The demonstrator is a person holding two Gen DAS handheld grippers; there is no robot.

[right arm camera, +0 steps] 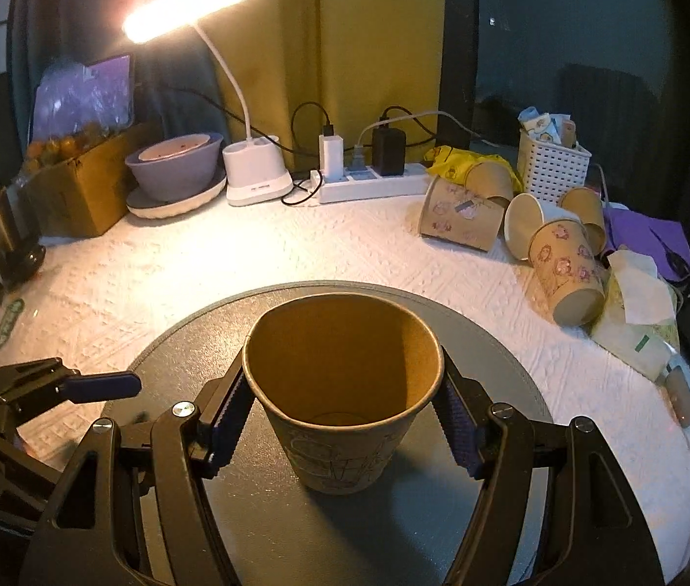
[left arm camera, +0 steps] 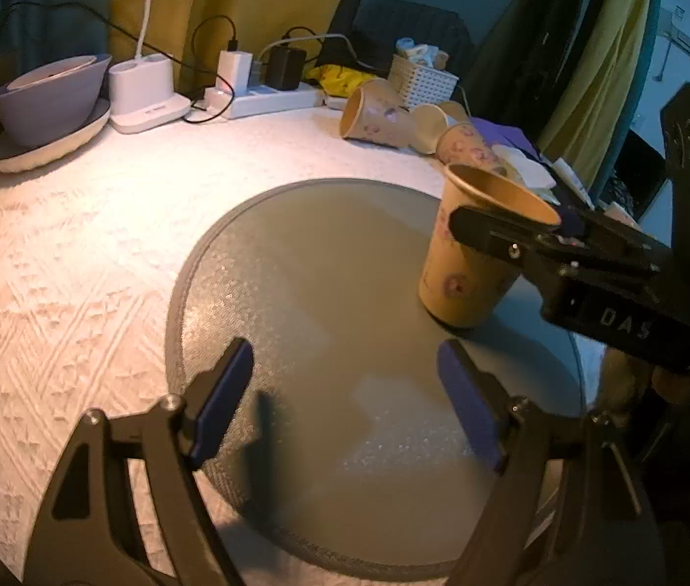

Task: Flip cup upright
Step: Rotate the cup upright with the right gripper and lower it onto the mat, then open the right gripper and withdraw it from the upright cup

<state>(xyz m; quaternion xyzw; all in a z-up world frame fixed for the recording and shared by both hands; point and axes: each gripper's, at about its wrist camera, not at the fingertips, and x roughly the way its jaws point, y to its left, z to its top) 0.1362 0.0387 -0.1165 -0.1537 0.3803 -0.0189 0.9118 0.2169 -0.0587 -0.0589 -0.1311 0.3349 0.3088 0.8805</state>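
Right tool grips upright tan flower-printed cup; left tool spread, holding nothing.

Left wrist view: low over round grey mat, facing desk's back edge, cup off right. Right wrist view: close behind same cup, facing lamp. Shared: mat, cup, power strip, fallen cups.

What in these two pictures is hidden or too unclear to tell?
- Left wrist view: the cup is partly covered near its rim by the right gripper.
- Right wrist view: whether the cup's base rests on the round mat is unclear; its wall hides the contact.
- Right wrist view: the screen by the lamp is blurred.
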